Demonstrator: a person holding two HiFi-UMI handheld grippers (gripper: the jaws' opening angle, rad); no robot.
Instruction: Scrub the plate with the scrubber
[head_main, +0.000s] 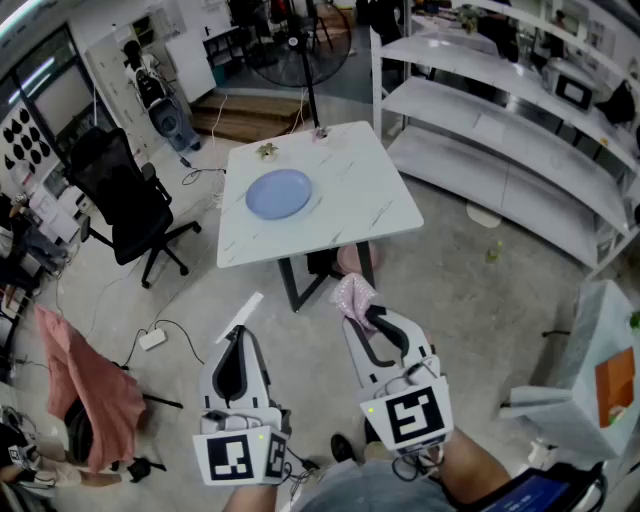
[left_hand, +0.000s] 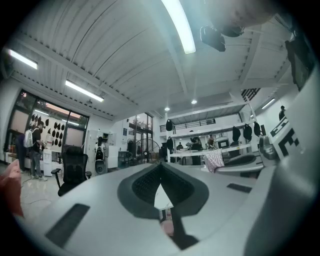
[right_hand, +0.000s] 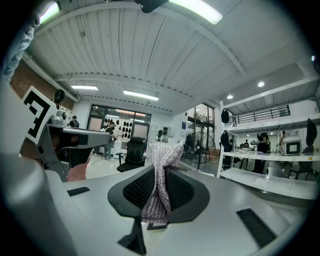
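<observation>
A light-blue plate (head_main: 279, 193) lies on the left half of a white square table (head_main: 350, 215), far ahead of both grippers. My right gripper (head_main: 362, 312) is held over the floor short of the table's near edge, shut on a silvery pink mesh scrubber (head_main: 352, 294). In the right gripper view the scrubber (right_hand: 160, 175) stands up, pinched between the dark pads (right_hand: 186, 192). My left gripper (head_main: 237, 335) hangs lower and to the left, shut with nothing in it. Its pads (left_hand: 147, 184) meet in the left gripper view, and the right gripper with the scrubber (left_hand: 214, 160) shows beyond them.
A small brownish object (head_main: 267, 150) sits at the table's far edge. A black office chair (head_main: 120, 195) stands left of the table and white shelving (head_main: 500, 130) runs along the right. A pink cloth (head_main: 85, 385) hangs at the lower left, with a power strip (head_main: 152, 339) on the floor nearby.
</observation>
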